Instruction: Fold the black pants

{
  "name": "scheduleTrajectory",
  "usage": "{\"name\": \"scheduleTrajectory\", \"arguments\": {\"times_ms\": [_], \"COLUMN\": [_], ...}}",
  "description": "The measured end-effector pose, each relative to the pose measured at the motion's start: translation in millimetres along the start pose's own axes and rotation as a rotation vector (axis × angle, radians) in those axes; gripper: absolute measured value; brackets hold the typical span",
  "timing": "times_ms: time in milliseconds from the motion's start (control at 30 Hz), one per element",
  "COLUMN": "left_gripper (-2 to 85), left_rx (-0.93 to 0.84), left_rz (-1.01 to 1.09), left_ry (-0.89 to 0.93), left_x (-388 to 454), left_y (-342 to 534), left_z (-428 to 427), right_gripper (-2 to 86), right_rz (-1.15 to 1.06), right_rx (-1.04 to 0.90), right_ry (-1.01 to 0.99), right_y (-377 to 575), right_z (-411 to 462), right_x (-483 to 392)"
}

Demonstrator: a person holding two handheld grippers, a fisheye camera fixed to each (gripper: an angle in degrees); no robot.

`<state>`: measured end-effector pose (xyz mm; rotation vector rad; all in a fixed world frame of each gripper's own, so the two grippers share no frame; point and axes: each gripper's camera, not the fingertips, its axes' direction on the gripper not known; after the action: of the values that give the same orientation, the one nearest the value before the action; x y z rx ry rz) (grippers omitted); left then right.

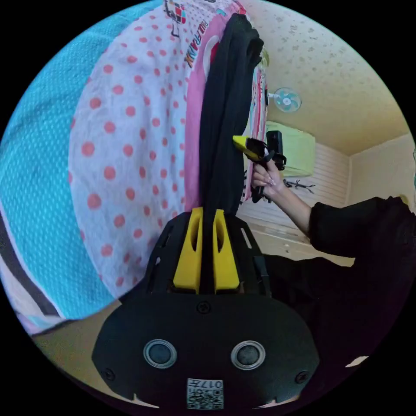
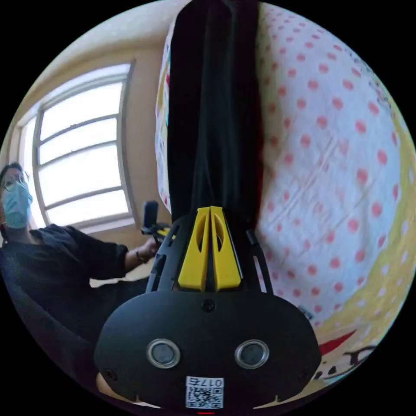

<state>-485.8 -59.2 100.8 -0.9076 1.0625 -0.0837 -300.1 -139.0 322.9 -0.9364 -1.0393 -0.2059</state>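
Observation:
The black pants (image 1: pixel 227 112) hang stretched in a long narrow band in front of the bed. In the left gripper view, my left gripper (image 1: pixel 207 213) is shut on one end of them, yellow jaws pressed together on the cloth. Farther along, a hand (image 1: pixel 265 177) holds my right gripper (image 1: pixel 238 141) against the pants' edge. In the right gripper view, my right gripper (image 2: pixel 210 209) is shut on the black pants (image 2: pixel 212 108), which run away from it. The left gripper (image 2: pixel 163 232) shows small beside a hand at the left.
Behind the pants lies a white sheet with red dots (image 1: pixel 130 130), (image 2: pixel 329 151), with a teal blanket (image 1: pixel 39 173) and a pink printed cloth (image 1: pixel 195 65) beside it. A wall fan (image 1: pixel 287 99), a window (image 2: pixel 82 160) and the person's black sleeve (image 1: pixel 359 225) also show.

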Motion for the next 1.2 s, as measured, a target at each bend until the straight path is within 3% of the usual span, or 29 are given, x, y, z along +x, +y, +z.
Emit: {"name": "scheduleTrajectory", "arguments": {"times_ms": [100, 200, 267, 367, 433, 467, 600, 700, 767, 833, 933, 1100, 1200], "left_gripper": [4.3, 6.3, 9.4, 11.6, 12.4, 12.9, 16.0, 16.6, 16.3, 15.2, 14.5, 14.6, 14.6], "left_rx": [-0.285, -0.388, -0.294, -0.04, 0.16, 0.165, -0.051, -0.061, -0.055, -0.057, -0.013, 0.136, 0.274], "left_rz": [-0.075, -0.209, -0.27, -0.286, -0.229, -0.216, -0.196, -0.165, -0.154, -0.147, -0.147, -0.066, 0.007], "left_ry": [-0.186, -0.322, -0.344, -0.224, -0.141, -0.129, -0.221, -0.314, -0.327, -0.223, -0.006, 0.072, 0.058], "left_x": [8, -5, -11, -11, -2, -1, 12, 33, 39, 31, 13, 19, 21], "left_y": [24, 34, 32, 16, -9, -18, -69, -62, -49, -33, -17, 2, -1], "left_z": [30, 27, 5, -47, -91, -96, -89, -87, -90, -101, -133, -190, -206], "right_gripper": [1.4, 2.5, 5.8, 11.1, 12.1, 12.5, 12.5, 6.4, 5.1, 5.7, 8.1, 8.9, 10.0], "right_rz": [0.045, 0.094, 0.081, 0.082, 0.093, 0.118, 0.155, 0.088, -0.019, -0.118, -0.177, -0.252, -0.235], "right_rx": [-0.225, -0.024, 0.264, 0.607, 0.776, 0.838, 0.725, 0.825, 0.827, 0.745, 0.56, 0.584, 0.534], "right_ry": [-0.02, -0.165, -0.217, -0.158, -0.079, -0.039, -0.108, -0.142, -0.048, -0.061, -0.279, -0.236, -0.085], "right_y": [57, 59, 21, -48, -85, -111, -188, -204, -228, -260, -308, -251, -167], "right_z": [27, -26, -101, -197, -246, -269, -291, -312, -317, -305, -275, -263, -240], "right_x": [-11, 2, 19, 41, 53, 61, 72, 26, -33, -58, -56, -76, -73]}}
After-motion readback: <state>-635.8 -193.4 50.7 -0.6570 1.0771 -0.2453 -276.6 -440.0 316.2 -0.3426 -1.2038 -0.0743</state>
